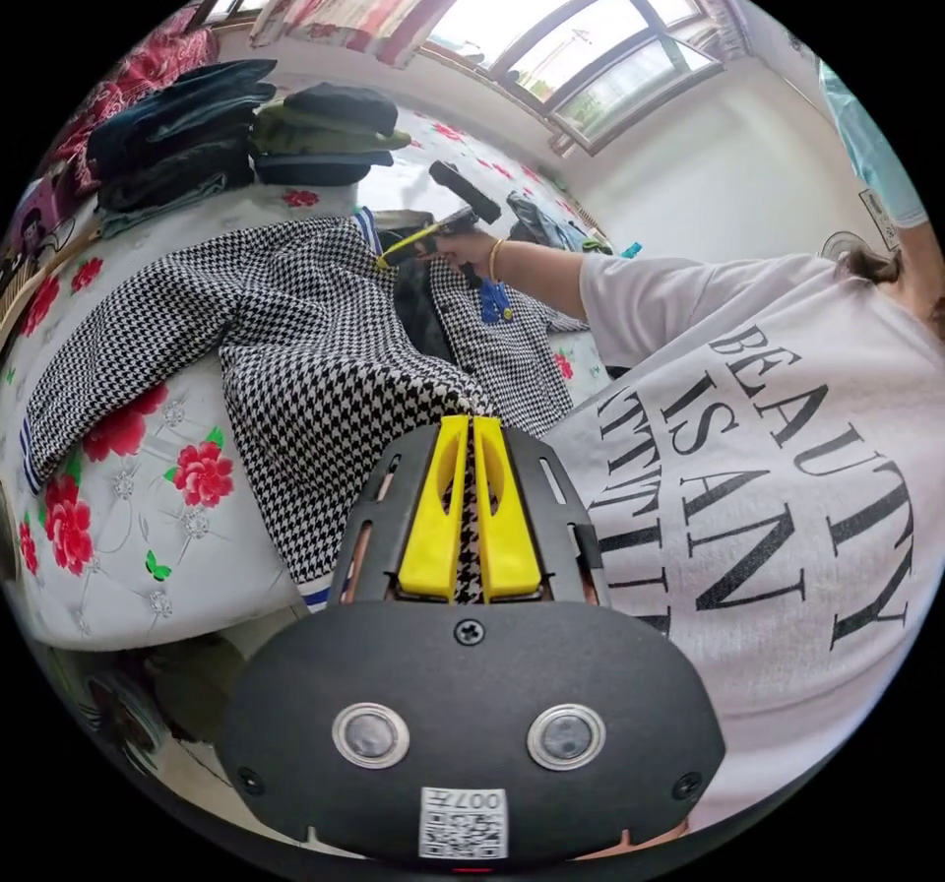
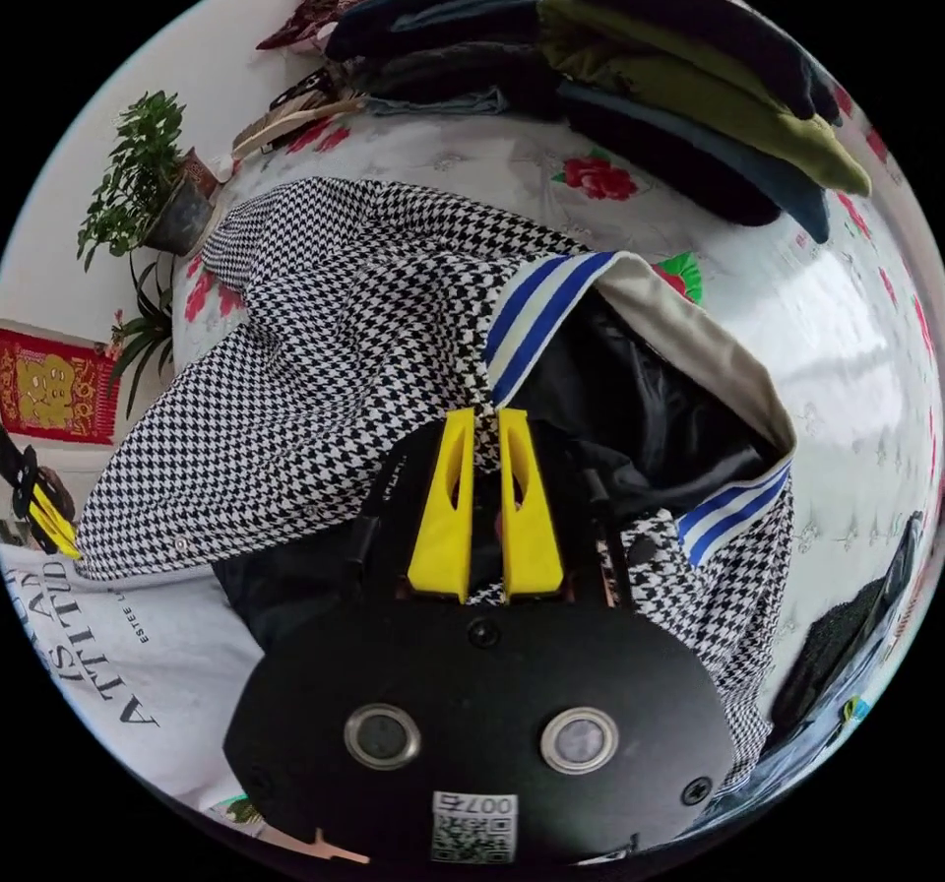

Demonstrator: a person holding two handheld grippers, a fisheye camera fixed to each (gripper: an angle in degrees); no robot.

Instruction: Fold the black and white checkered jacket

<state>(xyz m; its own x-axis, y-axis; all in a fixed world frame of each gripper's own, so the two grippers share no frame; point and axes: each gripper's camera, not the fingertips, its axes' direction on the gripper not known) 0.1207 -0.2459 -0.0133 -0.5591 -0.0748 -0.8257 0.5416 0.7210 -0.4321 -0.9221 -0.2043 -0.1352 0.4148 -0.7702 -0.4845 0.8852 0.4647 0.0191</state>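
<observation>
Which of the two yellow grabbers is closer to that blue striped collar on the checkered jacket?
Right. The right gripper pinches the jacket just below the striped collar. The left gripper clamps the jacket's checkered cloth at the bed's near edge, well away from the collar.

Two fisheye cameras, each riding just behind my own yellow fingers.

My left view looks from the bed's near edge, past my left fingers (image 1: 470, 429), along the checkered jacket (image 1: 325, 350) toward the window (image 1: 591, 45); my right gripper (image 1: 394, 254) shows farther off. My right view sits very close over the jacket's striped collar (image 2: 541, 316), behind my right fingers (image 2: 455, 473), facing the potted plant (image 2: 148, 183). Both views share the jacket, the floral bedspread (image 1: 128, 528) and the stacked folded clothes (image 2: 610, 45).
</observation>
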